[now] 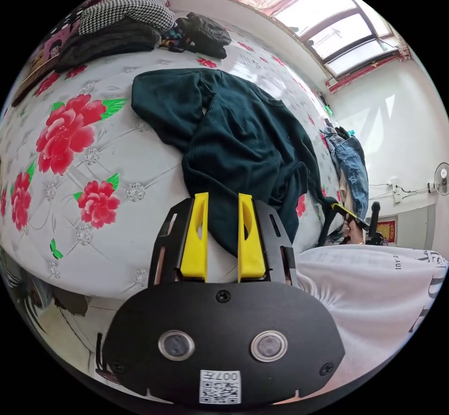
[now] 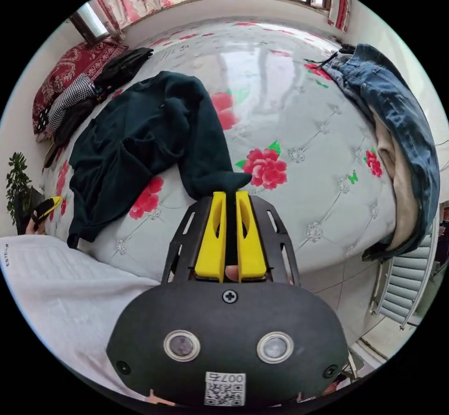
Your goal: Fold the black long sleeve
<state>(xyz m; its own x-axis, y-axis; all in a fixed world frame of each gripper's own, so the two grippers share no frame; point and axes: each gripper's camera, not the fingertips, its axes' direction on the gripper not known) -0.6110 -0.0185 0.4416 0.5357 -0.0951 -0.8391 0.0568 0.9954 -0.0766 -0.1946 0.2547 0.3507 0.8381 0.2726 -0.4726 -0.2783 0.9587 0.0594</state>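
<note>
No fold made: black long sleeve point(image 1: 243, 144) lies crumpled; right gripper point(image 2: 230, 197) pinches its cuff, left gripper point(image 1: 223, 200) narrowly parted, empty.

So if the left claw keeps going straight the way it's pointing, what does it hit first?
Most likely the black long sleeve: the left claw stands open with the garment's crumpled lower edge between and just beyond its tips, though depth is hard to judge.
</note>
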